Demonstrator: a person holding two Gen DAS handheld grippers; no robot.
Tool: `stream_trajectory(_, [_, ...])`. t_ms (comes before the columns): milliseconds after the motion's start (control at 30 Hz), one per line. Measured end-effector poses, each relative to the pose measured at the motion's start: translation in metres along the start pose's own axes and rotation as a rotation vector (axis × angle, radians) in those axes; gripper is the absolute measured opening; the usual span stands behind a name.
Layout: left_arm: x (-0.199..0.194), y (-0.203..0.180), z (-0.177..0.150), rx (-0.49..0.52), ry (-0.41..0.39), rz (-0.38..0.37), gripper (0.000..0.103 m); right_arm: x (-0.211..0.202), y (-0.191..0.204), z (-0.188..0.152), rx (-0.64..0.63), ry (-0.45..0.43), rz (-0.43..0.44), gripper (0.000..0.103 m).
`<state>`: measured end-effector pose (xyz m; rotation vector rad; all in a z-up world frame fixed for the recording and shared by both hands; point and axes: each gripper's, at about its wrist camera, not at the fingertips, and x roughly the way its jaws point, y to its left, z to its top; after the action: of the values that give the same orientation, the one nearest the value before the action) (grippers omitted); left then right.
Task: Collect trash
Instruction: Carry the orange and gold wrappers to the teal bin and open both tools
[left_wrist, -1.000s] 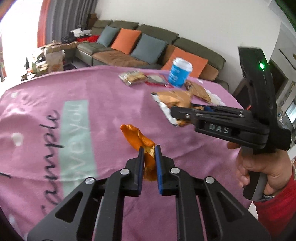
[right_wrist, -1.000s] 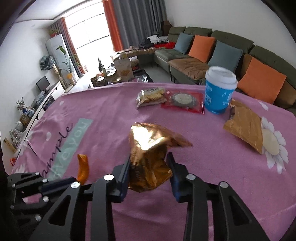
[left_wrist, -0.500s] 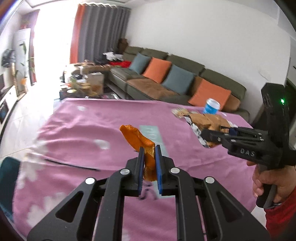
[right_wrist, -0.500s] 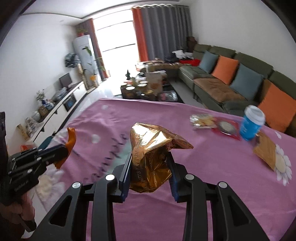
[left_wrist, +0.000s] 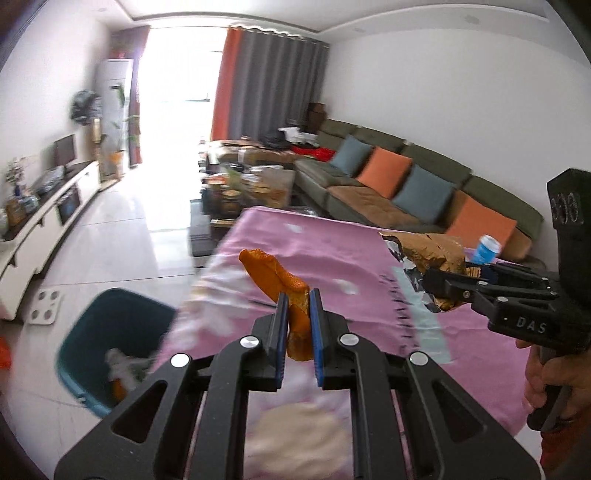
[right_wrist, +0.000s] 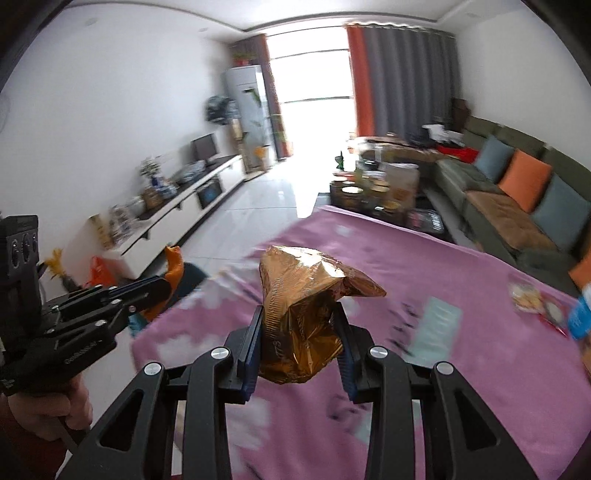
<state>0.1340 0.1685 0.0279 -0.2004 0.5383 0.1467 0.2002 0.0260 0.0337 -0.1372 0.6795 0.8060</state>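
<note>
I judge both light and limp: left hand-held gripper (left_wrist: 298, 325) clamps the orange peel (left_wrist: 282, 282) low, right hand-held gripper (right_wrist: 301, 341) pinches the crumpled gold wrapper (right_wrist: 306, 314) mid-body (slippery foil).

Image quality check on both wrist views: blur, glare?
Left wrist: tablecloth and bin motion-smeared, window blown out; peel in left gripper sharp. Right wrist: cloth and cup smeared, window glare; wrapper in right gripper crisp.
</note>
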Motion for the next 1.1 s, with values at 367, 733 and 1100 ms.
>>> stream_trajectory(367, [-0.048,0.098,-0.006,-0.082,-0.026,0.192,0.012,0.046,0.086,0.037,-0.12,0.03,0.142,0.033])
stream_trajectory(733, [-0.081,0.163,-0.03,-0.15,-0.001,0.312,0.012,0.09,0.16,0.048,-0.215,0.102,0.204,0.033])
stream_trajectory(1100, [-0.047,0.192,-0.04,-0.194,0.061,0.335,0.012,0.146,0.19,0.05,-0.271,0.203,0.188,0.033])
